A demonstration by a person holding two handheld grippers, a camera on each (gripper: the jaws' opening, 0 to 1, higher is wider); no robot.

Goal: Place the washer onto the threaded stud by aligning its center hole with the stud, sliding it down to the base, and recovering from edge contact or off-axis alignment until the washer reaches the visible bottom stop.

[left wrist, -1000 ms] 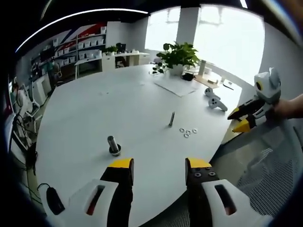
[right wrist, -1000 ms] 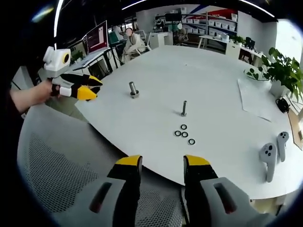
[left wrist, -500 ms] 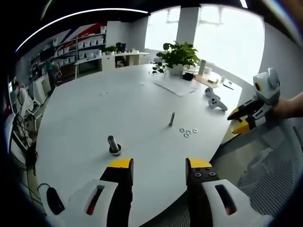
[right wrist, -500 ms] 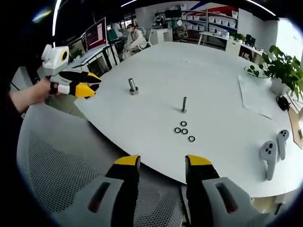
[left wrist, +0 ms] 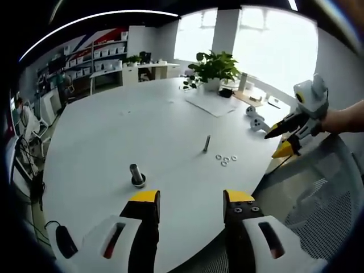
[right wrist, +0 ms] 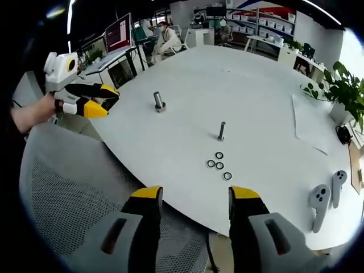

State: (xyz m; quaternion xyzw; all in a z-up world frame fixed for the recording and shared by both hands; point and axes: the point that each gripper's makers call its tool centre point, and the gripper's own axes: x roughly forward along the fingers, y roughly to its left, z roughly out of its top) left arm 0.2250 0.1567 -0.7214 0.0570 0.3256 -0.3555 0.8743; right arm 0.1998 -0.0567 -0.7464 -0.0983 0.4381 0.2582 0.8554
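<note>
Since a second ago the right gripper has risen and swung in toward the table as the left gripper view shows it, and the right gripper view now looks down on the table from a little higher; the washers and studs have not shifted.

Both grippers hang off the near edge of the white table, over a mesh chair. The right gripper's jaws stand wide apart and hold nothing; the left gripper's jaws are likewise spread and empty.

Four washers lie flat in a loose cluster just beside the thin threaded stud, at its 6 o'clock in the right gripper view. A thicker stud with a broad base stands well apart at 10 o'clock.

The step in hand looks like the reach for a washer. To do it well, the right gripper should probably pick the outermost washer, since the others lie close enough to be nudged, and catch it by the rim so the centre hole stays free.

At this range the stud's thread, its bottom stop and the washers' hole size cannot be made out. The chair cuts off the table edge below the jaws.
</note>
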